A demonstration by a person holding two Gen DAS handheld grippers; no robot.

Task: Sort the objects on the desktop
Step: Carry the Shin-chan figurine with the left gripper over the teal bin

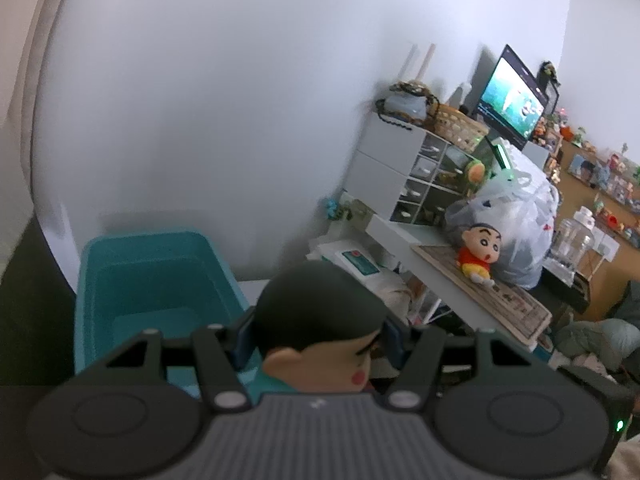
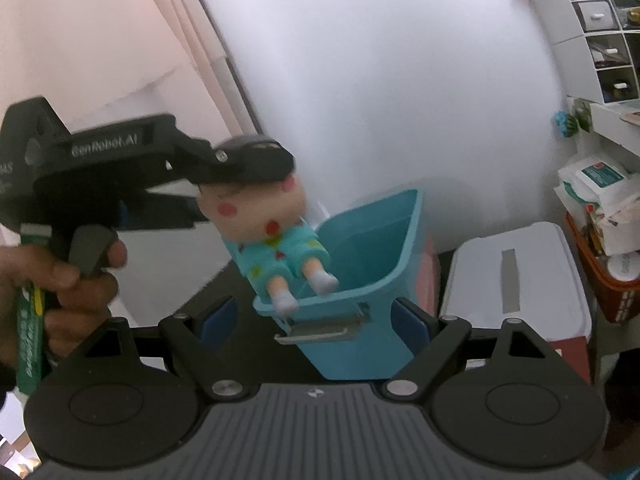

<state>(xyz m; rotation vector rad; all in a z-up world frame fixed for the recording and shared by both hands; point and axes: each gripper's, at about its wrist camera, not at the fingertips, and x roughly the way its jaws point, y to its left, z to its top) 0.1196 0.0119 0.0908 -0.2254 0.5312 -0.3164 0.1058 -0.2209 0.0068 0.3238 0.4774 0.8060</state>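
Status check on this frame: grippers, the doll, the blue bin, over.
Left gripper shut on doll by its head, over blue bin. Right gripper open, empty, near the bin. Nothing blocking.

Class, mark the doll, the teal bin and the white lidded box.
doll [image 2: 256,208], right wrist view, on its cheek.
teal bin [image 2: 360,356], right wrist view, on its front wall.
white lidded box [image 2: 480,276], right wrist view, on its lid.
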